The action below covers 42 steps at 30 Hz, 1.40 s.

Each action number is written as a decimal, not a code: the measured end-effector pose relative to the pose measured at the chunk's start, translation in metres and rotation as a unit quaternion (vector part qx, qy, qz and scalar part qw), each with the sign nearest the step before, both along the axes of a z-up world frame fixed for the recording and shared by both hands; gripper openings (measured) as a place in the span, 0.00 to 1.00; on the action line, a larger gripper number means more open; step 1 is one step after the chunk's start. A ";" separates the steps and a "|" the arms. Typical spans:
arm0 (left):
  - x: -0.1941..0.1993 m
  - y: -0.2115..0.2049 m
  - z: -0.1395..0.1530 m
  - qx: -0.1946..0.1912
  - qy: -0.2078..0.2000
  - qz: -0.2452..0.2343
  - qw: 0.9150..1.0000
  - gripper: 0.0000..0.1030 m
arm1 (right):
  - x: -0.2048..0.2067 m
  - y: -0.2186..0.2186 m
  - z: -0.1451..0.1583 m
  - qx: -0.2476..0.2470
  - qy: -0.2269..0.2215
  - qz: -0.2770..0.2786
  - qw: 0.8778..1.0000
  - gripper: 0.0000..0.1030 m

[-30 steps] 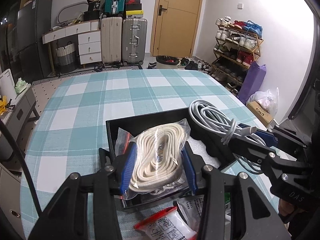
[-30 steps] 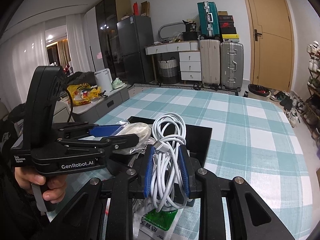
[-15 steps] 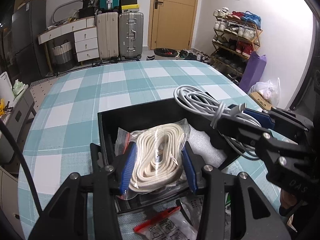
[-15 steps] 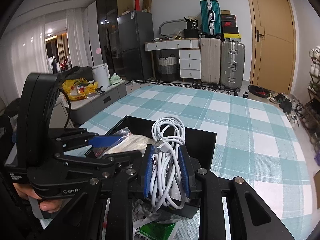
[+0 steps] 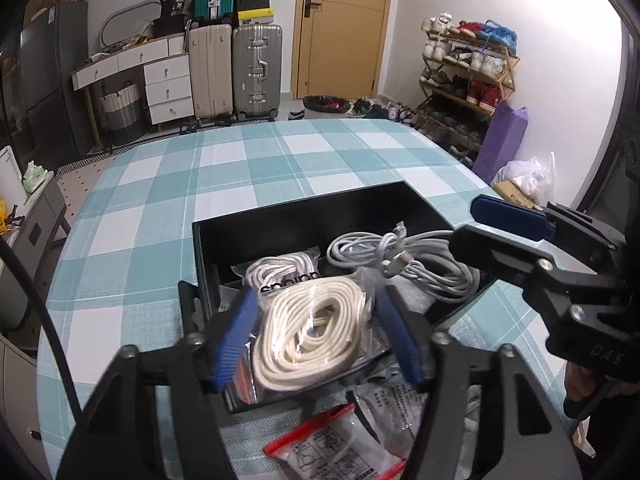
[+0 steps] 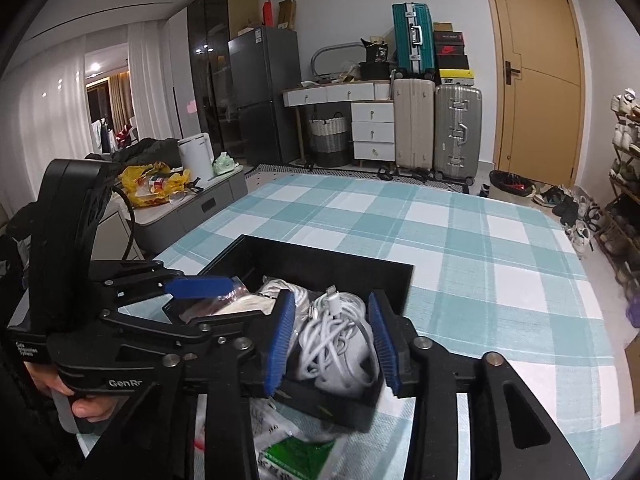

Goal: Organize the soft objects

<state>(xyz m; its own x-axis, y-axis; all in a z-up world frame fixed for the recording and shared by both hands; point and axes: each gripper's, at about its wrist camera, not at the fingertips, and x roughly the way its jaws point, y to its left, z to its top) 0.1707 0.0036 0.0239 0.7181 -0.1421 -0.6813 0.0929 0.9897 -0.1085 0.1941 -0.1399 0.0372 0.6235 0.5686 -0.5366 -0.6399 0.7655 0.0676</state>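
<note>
A black box (image 5: 300,216) stands on the teal checked table. My left gripper (image 5: 318,336) hangs over its near side with the jaws opening. A clear bag of cream rope (image 5: 312,332) lies between the blue pads, resting in the box, and the pads do not press on it. My right gripper (image 6: 332,344) is also opening. A coiled white cable (image 6: 336,340) lies loose in the box between its pads. The left wrist view shows that cable (image 5: 420,264) below the right gripper (image 5: 468,226). The left gripper (image 6: 208,302) appears at the left of the right wrist view.
A second pack of white rope with a black label (image 5: 280,272) lies in the box. A red-edged packet (image 5: 332,448) and a green packet (image 6: 300,456) sit on the table's near edge. Checked cloth (image 5: 240,168) stretches beyond the box. A hand (image 6: 84,404) holds the left gripper.
Both grippers have opened their jaws. The white cable dropped out of the right gripper into the box. The rope bag sank into the box as the left pads spread off it.
</note>
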 end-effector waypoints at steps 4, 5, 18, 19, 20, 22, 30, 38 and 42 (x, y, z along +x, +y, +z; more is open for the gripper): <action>-0.010 -0.001 0.004 0.004 -0.010 -0.001 1.000 0.81 | -0.008 -0.013 0.003 0.006 -0.001 -0.015 1.000 0.80; -0.013 -0.001 0.006 0.005 -0.014 -0.002 1.000 0.85 | -0.011 -0.017 0.004 0.006 -0.002 -0.022 1.000 0.86; -0.062 0.016 0.016 0.016 -0.033 0.044 0.998 1.00 | -0.048 -0.038 -0.003 0.011 0.020 -0.049 0.999 0.99; -0.065 0.018 0.016 0.017 -0.034 0.046 0.998 1.00 | -0.050 -0.038 -0.005 0.003 0.021 -0.057 0.998 0.99; -0.069 0.019 0.016 0.018 -0.036 0.049 0.998 1.00 | -0.051 -0.037 -0.006 0.000 0.023 -0.064 0.998 0.99; -0.072 0.020 0.017 0.023 -0.035 0.052 0.998 1.00 | -0.055 -0.041 -0.010 0.009 0.033 -0.073 0.997 0.99; -0.089 0.021 0.013 0.030 -0.034 0.068 0.997 1.00 | -0.067 -0.052 -0.015 0.015 0.038 -0.079 0.996 0.99; -0.100 0.017 0.005 0.038 -0.021 0.065 0.997 1.00 | -0.069 -0.045 -0.019 0.006 0.048 -0.067 0.997 0.99; -0.102 0.017 0.005 0.037 -0.022 0.062 0.997 1.00 | -0.072 -0.037 -0.023 -0.005 0.054 -0.053 0.997 0.99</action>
